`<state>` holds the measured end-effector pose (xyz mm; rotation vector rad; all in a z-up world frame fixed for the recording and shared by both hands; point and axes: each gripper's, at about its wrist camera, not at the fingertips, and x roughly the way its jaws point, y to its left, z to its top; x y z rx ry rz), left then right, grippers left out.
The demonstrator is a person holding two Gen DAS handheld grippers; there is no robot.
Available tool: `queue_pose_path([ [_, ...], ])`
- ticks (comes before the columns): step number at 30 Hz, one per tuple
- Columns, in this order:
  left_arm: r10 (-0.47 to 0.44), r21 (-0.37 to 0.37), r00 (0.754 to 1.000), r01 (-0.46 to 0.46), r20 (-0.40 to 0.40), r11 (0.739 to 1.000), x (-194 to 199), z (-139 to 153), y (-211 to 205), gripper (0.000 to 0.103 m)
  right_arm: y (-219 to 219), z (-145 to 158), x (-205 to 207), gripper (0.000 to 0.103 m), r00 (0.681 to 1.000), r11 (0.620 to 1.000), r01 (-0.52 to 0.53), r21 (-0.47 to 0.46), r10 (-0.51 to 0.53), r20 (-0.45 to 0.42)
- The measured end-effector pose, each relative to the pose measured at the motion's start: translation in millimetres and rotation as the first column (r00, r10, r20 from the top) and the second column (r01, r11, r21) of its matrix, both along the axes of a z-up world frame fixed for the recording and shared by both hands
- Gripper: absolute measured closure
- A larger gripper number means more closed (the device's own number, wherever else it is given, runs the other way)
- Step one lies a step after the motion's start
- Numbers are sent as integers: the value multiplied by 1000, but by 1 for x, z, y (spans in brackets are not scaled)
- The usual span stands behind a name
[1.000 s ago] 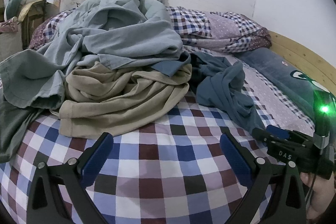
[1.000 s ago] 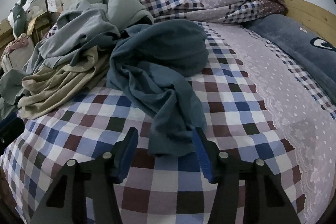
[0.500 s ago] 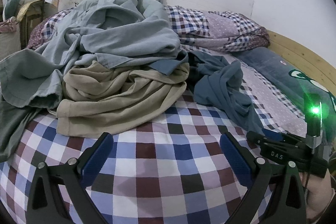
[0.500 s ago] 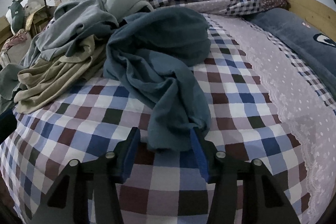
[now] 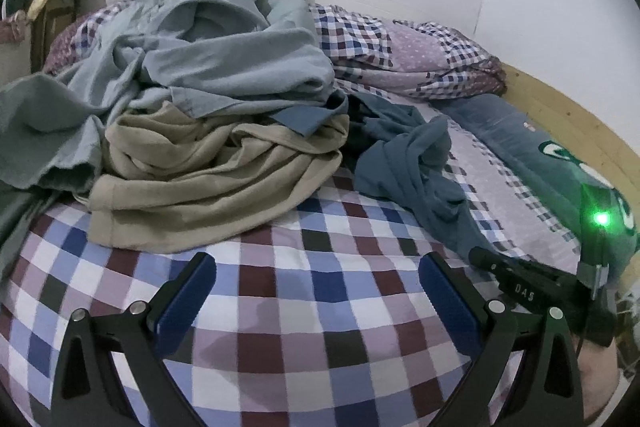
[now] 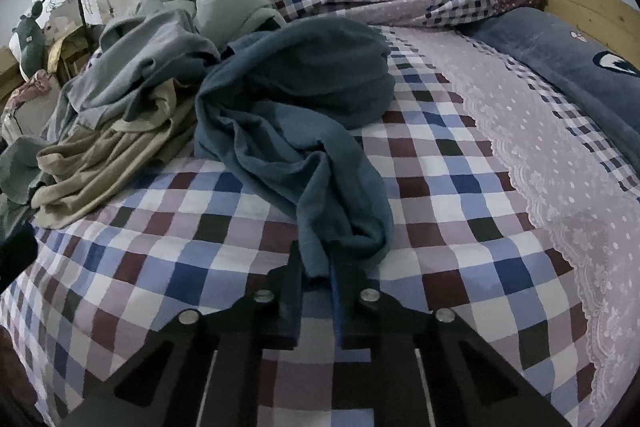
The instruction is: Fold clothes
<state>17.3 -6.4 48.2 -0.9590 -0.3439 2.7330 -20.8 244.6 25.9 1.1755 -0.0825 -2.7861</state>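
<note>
Now a bed (image 5: 304,307) in a checked cover carries a heap of unfolded clothes.

Largest is the pale blue-grey pile (image 5: 224,67), then a beige garment (image 5: 208,179), then the dark blue garment (image 6: 296,115), its near end pinched in the right hand-held gripper (image 6: 318,267); the left hand-held gripper (image 5: 316,291) gapes wide, empty.

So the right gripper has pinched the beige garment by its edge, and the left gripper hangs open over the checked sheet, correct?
Not quite. The right gripper has pinched the dark blue garment by its edge, not the beige garment, which lies untouched further left, as the right wrist view shows. The left gripper does hang open over the checked sheet.
</note>
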Motion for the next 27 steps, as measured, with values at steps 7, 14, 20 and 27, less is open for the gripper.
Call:
queue_pose_path([
  [7, -26, 91, 999, 24, 25, 996, -5, -1, 3, 0, -6, 9, 15, 99, 997, 997, -72, -42, 71, -24],
  [14, -48, 159, 998, 40, 46, 986, -11, -3, 8, 0, -24, 29, 37, 100, 976, 977, -202, -73, 195, -94],
  [20, -80, 207, 995, 64, 67, 976, -18, -2, 9, 0, -42, 46, 62, 100, 923, 926, -367, -87, 350, -158],
  [27, -142, 275, 987, 115, 78, 955, -24, -2, 12, 2, -66, 49, 90, 100, 832, 833, -547, -85, 528, -170],
])
